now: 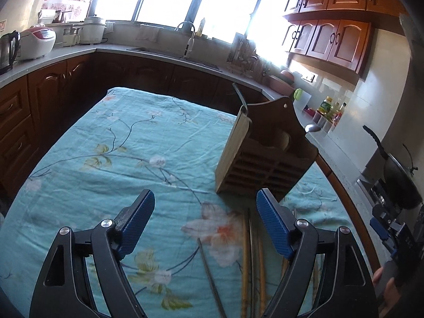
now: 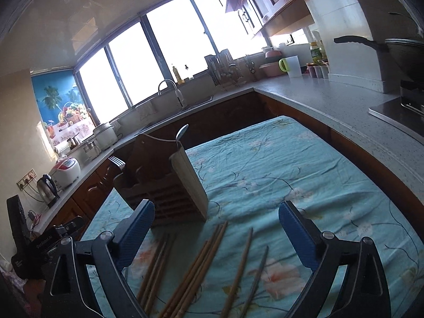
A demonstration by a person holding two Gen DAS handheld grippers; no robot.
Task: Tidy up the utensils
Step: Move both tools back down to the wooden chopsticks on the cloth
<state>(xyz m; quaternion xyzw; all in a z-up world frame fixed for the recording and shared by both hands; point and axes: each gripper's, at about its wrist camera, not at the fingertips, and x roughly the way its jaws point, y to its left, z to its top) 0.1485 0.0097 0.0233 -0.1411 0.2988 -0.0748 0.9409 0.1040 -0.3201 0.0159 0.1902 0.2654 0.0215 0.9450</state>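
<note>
Faint lettering on the left gripper [image 2: 47, 246], at 9 o'clock, is too blurred to read. Both it and the right gripper [image 2: 216, 228] gape wide, holding nothing. Chopsticks [image 2: 196, 273] lie at 6 o'clock, ends cut off, before the wooden holder [image 2: 169, 182] on the counter [image 2: 291, 172].

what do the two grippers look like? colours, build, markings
Both alike: left gripper and right gripper have black angular linkage arms with triangular cutouts, silver pivot bolts, and blue ribbed pads on the jaws. No cables show. The left gripper's body, seen from the right wrist, carries small white lettering, too blurred to read.
</note>
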